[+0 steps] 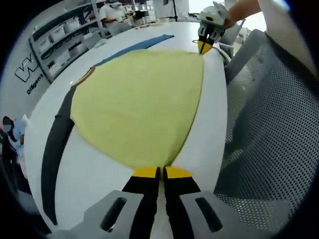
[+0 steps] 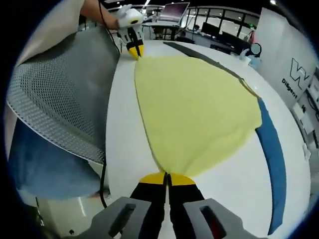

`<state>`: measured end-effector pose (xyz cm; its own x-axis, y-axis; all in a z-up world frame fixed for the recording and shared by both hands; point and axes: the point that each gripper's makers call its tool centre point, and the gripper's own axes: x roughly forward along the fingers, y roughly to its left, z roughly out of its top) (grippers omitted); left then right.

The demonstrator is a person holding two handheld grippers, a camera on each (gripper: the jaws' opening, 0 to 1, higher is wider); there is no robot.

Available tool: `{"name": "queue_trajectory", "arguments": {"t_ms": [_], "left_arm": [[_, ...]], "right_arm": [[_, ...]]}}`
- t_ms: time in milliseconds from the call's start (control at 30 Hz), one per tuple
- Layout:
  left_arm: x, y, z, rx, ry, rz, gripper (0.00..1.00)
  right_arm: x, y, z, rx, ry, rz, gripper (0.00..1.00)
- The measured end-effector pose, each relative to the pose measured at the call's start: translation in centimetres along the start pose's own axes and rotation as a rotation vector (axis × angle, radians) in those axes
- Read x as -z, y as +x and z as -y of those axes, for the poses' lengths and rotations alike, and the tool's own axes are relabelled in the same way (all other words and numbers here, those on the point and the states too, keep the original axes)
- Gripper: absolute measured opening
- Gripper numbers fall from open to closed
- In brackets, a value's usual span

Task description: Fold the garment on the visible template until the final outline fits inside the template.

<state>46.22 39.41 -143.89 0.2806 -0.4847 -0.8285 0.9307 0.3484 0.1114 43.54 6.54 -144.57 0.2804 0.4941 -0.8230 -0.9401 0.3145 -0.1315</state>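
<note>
In the left gripper view, the left gripper (image 1: 160,173) is seen with its yellow-tipped jaws pressed together on the near corner of the yellow garment (image 1: 142,107). The garment is spread flat on the white table (image 1: 94,174), and its near edge runs along the table side next to a grey mesh chair back (image 1: 271,129). The right gripper (image 1: 204,46) is seen at the far corner of the same edge, jaws closed on the cloth, held by a hand (image 1: 239,12). A black strip (image 1: 56,144) and a blue strip (image 1: 134,47) (template markings, apparently) lie on the table beyond the far side of the garment; the black strip is touched by the cloth at one point.

In the right gripper view, the right gripper (image 2: 167,178) is shown clamped on its garment (image 2: 194,109) corner, and the left gripper (image 2: 135,50) is closed on the opposite corner. The blue strip (image 2: 271,149) curves beside the cloth on the table (image 2: 124,119).
</note>
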Motion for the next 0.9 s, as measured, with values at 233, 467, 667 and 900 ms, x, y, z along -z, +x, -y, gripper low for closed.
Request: {"name": "queue_trajectory", "arguments": {"t_ms": [233, 467, 667, 900], "left_arm": [[0.5, -0.4, -0.3, 0.004, -0.01, -0.012, 0.06], [0.6, -0.4, 0.2, 0.016, -0.013, -0.02, 0.06], [0.8, -0.3, 0.6, 0.024, -0.029, -0.024, 0.06], [0.9, -0.2, 0.8, 0.03, -0.045, -0.02, 0.09]], "right_arm": [[-0.9, -0.4, -0.9, -0.021, -0.004, 0.019, 0.0], [-0.7, -0.2, -1.3, -0.027, 0.01, 0.017, 0.0], [-0.8, 0.0, -1.5, -0.03, 0.009, 0.009, 0.0], [-0.8, 0.0, -1.6, -0.035, 0.023, 0.006, 0.0]]}}
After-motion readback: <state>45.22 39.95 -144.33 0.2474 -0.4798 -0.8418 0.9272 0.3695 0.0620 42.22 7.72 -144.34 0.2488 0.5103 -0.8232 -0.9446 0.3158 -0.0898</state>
